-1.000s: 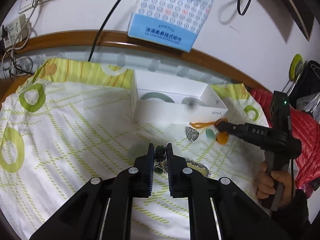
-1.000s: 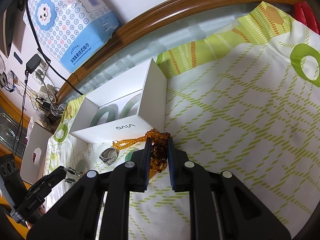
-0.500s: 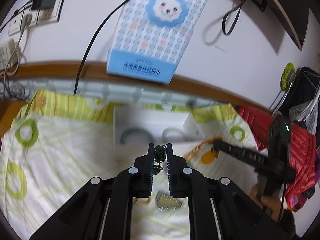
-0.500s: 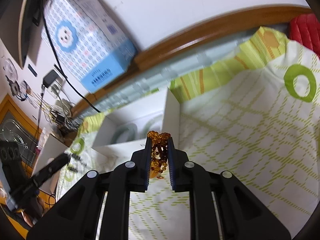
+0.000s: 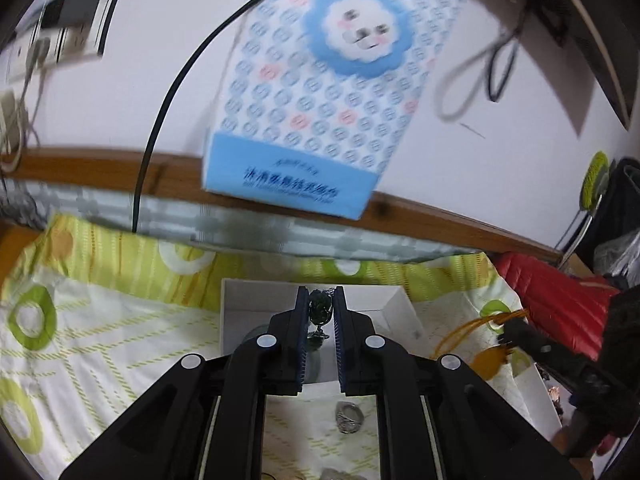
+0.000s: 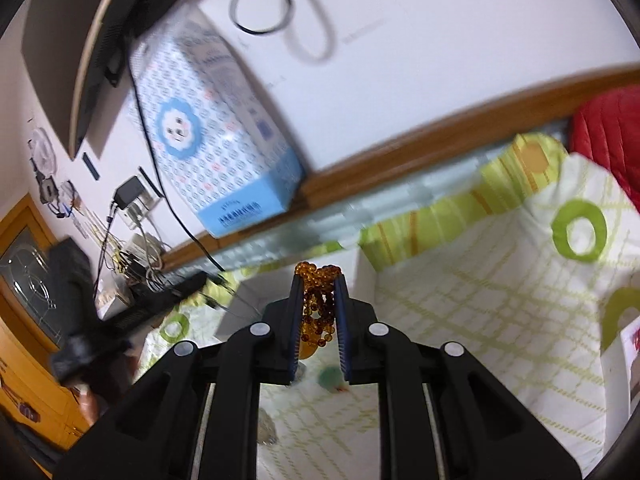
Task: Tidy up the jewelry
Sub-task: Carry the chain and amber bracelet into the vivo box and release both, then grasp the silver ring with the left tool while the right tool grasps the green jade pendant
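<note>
jewelry here is split between two grips and the bed: the left hand-held gripper (image 5: 321, 312) is clamped on a dark green beaded piece (image 5: 320, 309) that hangs over the open white box (image 5: 256, 312), and the right hand-held gripper (image 6: 318, 292) is clamped on an amber bead strand (image 6: 318, 304) bunched between its pads, off to the right of the box. going from big to small, the soft patterned bedspread (image 5: 100, 344) could let the light box tip or slide if a gripper bumps its wall. the amber strand is long, with loops and an orange pendant (image 5: 490, 362) dangling below the jaws, so it could snag on the box edge or land half outside when let go. the green piece is gripped by only a small part, so i judge it could slip, or its hanging charm catch on the pads. a silver ring (image 5: 349, 417) lies loose on the bedspread just beside the box, easy to knock away. the box's inside is mostly hidden behind the left gripper, both views are blurred, and a small green stone (image 6: 330, 376) under the right gripper is hard to make out.
</note>
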Demonstrator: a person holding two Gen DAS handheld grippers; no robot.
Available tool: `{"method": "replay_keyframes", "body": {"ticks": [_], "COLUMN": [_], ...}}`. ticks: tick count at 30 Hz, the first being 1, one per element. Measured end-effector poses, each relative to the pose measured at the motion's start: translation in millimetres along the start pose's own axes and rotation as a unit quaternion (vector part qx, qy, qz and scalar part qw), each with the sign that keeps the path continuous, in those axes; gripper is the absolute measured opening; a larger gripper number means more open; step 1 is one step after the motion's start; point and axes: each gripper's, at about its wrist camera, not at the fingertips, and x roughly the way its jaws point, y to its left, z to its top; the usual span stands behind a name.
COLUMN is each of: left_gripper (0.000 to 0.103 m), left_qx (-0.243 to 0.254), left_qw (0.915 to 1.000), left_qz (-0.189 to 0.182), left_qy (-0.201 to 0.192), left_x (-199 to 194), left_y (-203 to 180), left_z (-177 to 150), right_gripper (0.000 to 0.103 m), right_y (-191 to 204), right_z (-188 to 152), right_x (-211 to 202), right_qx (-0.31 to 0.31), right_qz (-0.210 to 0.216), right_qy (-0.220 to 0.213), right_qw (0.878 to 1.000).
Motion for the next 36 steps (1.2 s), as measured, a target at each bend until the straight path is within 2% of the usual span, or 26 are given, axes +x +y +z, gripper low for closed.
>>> {"method": "replay_keyframes", "body": {"ticks": [7,12,13,14,15,17,20,24,28,30,33,36], "left_gripper": [0.012,0.012,0.013,0.016,0.028,0.047,0.048,0.051,0.059,0.067,0.072,0.075], "left_qx": [-0.015,-0.015,-0.016,-0.017,-0.020,-0.023,-0.026,-0.023,-0.014,-0.002,0.010,0.015], "left_qw": [0.9996,0.9986,0.9983,0.9980,0.9978,0.9978,0.9983,0.9980,0.9968,0.9954,0.9934,0.9910], "left_qz": [0.004,0.021,0.023,0.026,0.028,0.037,0.037,0.049,0.074,0.092,0.111,0.128], "left_qy": [0.023,0.046,0.051,0.055,0.057,0.050,0.037,0.032,0.027,0.025,0.029,0.038], "left_x": [19,35,36,37,37,35,25,18,4,-6,-20,-31], "left_y": [16,20,21,22,24,25,26,22,18,16,14,17], "left_z": [-2,-7,-7,-7,-7,-7,-4,0,-3,-9,-19,-32], "right_gripper": [0.014,0.017,0.022,0.027,0.034,0.035,0.035,0.035,0.036,0.041,0.045,0.045], "right_y": [33,24,20,15,12,10,15,17,13,11,4,-10], "right_z": [8,-6,-9,-11,-10,-7,-1,-2,-7,-14,-27,-38], "right_x": [47,84,90,94,92,84,70,55,43,35,30,35], "right_qx": [-0.042,-0.059,-0.056,-0.047,-0.039,-0.035,-0.046,-0.038,-0.013,-0.015,-0.016,0.014], "right_qz": [-0.019,-0.060,-0.060,-0.057,-0.053,-0.047,-0.044,-0.039,-0.024,-0.027,-0.036,-0.022], "right_qy": [0.019,0.061,0.078,0.089,0.087,0.073,0.051,0.047,0.065,0.073,0.078,0.097], "right_qw": [0.999,0.995,0.994,0.993,0.994,0.996,0.997,0.997,0.998,0.997,0.996,0.995]}}
